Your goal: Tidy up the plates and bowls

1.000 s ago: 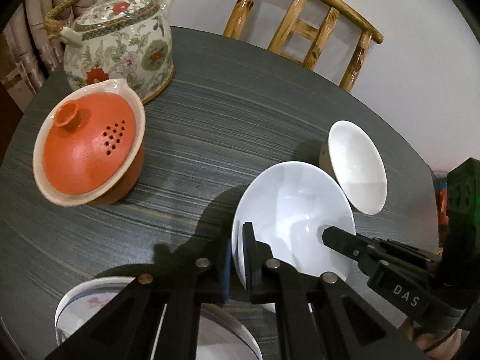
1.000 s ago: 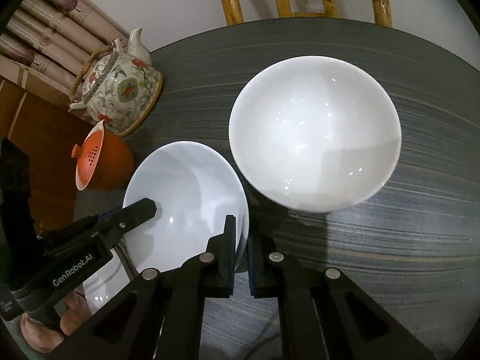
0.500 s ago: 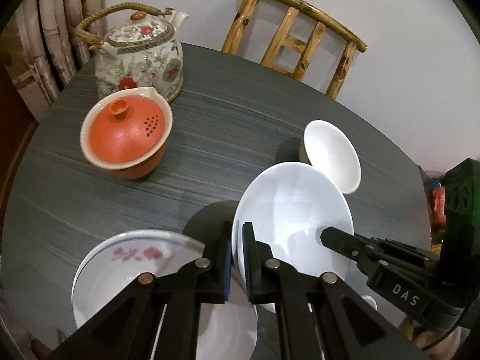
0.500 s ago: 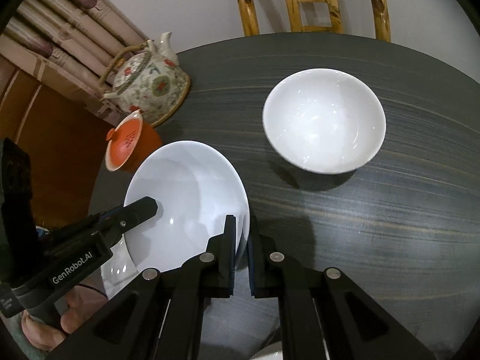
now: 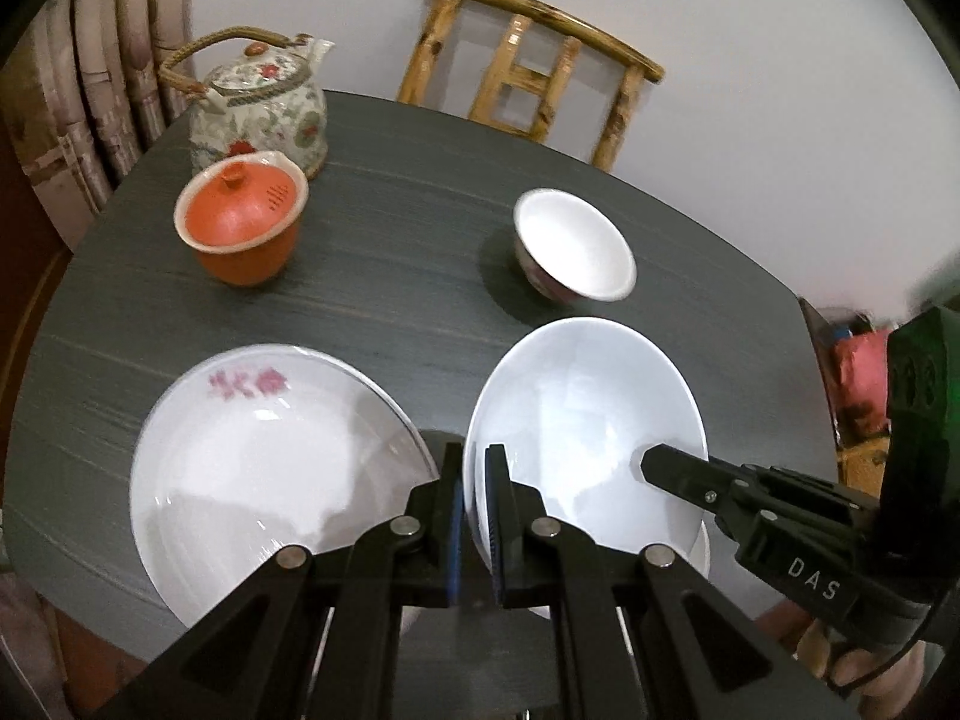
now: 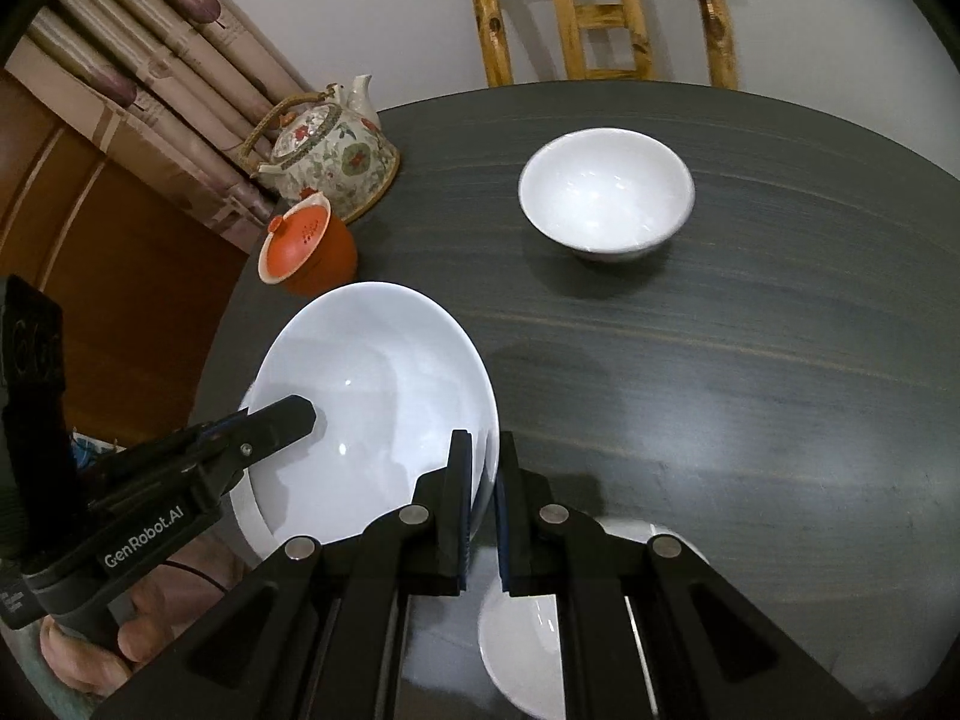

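A plain white deep plate (image 5: 588, 408) (image 6: 372, 384) hangs tilted above the dark table (image 5: 390, 300), held from both sides. My left gripper (image 5: 477, 462) is shut on its left rim. My right gripper (image 6: 485, 450) is shut on the opposite rim. Each view shows the other gripper's finger (image 5: 678, 474) (image 6: 282, 420) lying over the plate's inside. On the table, left of the held plate, lies a larger white plate with pink flowers (image 5: 264, 468). A small white bowl (image 5: 576, 252) (image 6: 606, 192) stands further back. Another white bowl (image 6: 540, 648) shows beneath my right gripper.
A flowered teapot (image 5: 258, 108) (image 6: 330, 150) and an orange lidded cup (image 5: 240, 228) (image 6: 306, 246) stand at the table's far left. A bamboo chair (image 5: 534, 66) (image 6: 600, 6) is behind the table. A person's hand (image 6: 144, 630) grips the left handle. Curtains hang at left.
Both grippers have risen and drawn back together with the white plate. The small bowl, teapot and orange cup look farther off. The flowered plate has come fully into the left wrist view.
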{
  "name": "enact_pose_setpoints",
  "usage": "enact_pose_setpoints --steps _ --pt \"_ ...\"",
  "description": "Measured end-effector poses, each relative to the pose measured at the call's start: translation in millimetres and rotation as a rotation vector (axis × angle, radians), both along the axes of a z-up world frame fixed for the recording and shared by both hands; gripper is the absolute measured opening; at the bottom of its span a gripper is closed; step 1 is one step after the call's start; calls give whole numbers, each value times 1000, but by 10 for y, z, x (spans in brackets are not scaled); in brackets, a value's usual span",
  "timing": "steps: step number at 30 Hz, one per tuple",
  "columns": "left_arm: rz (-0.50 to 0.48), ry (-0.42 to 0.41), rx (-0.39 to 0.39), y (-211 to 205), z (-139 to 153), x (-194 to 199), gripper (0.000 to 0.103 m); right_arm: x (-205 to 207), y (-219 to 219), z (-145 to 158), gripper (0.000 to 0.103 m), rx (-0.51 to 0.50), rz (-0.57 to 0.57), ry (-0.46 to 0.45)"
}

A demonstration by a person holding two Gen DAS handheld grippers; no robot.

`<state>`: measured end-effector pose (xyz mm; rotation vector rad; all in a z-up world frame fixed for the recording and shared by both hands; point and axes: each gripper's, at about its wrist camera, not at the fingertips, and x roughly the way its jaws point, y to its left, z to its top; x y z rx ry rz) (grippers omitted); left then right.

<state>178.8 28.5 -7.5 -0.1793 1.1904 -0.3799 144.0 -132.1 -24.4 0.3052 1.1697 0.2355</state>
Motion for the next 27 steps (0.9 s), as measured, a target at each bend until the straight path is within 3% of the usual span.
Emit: enact_pose_setpoints --steps 11,27 --pt "-82 6 0 -478 -21 -435 6 -580 -423 92 8 -39 -65 -9" --pt "-130 73 33 -827 -389 -536 6 -810 -758 -258 8 -37 -106 47"
